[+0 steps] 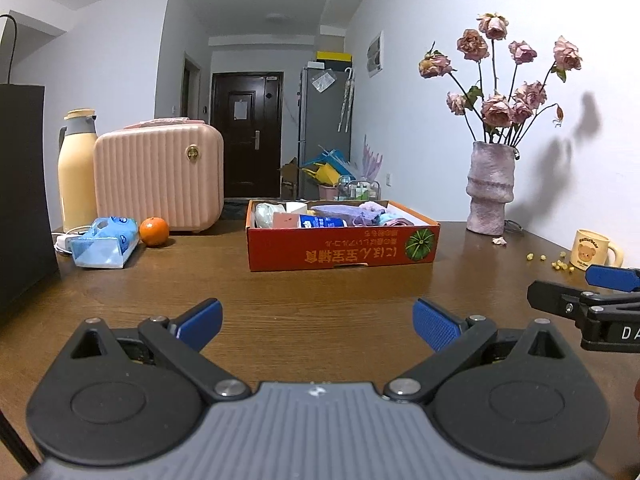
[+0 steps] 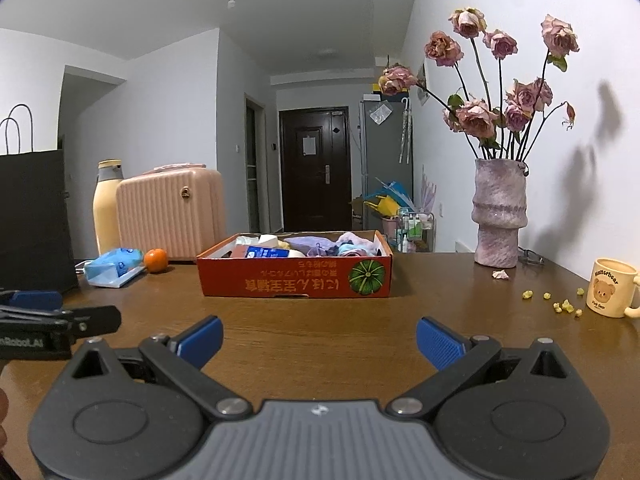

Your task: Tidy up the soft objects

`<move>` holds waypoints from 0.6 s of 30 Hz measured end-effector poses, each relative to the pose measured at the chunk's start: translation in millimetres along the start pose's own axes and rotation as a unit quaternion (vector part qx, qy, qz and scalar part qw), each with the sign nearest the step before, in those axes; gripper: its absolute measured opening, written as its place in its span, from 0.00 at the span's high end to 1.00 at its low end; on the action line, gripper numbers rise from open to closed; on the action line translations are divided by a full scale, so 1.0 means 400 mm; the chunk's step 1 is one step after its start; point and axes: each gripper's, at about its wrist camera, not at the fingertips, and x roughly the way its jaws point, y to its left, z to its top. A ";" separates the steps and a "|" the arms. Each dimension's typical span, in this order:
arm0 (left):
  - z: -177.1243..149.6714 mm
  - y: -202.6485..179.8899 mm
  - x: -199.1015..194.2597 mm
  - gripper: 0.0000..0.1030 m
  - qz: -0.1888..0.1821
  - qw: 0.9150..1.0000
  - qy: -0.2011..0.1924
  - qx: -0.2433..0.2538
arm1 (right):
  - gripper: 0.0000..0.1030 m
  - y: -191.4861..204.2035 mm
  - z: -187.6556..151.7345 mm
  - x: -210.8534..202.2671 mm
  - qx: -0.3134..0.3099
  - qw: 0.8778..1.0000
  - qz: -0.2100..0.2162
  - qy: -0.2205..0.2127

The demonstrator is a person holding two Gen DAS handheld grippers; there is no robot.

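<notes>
A brown wooden table (image 2: 320, 320) carries a red cardboard box (image 2: 294, 280), a pink case (image 2: 170, 216), an orange (image 2: 155, 260), a tissue pack (image 2: 114, 267), a vase (image 2: 499, 216), a mug (image 2: 612, 293).

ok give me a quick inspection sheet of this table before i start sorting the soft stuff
surface: brown wooden table, small yellow crumbs near the mug.
job's things: red cardboard box holding soft cloth items; tissue pack outside it.
clutter: orange, pink case, thermos, black bag, vase of dried roses, bear mug.
grippers: left gripper and right gripper open, empty.
cables: white charger cable by the tissue pack.
surroundings: dark door, grey fridge.
</notes>
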 end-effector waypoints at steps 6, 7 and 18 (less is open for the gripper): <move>0.003 -0.008 -0.022 0.00 -0.002 1.000 -0.011 0.006 | 0.00 0.003 -0.002 -0.024 0.003 1.000 0.000 -0.004; 0.003 -0.009 -0.024 0.00 -0.002 1.000 -0.011 0.006 | 0.00 0.004 -0.001 -0.027 0.002 1.000 0.000 -0.005; 0.004 -0.013 -0.033 0.00 -0.002 1.000 -0.013 0.006 | 0.00 0.012 0.004 -0.043 0.000 1.000 0.004 -0.012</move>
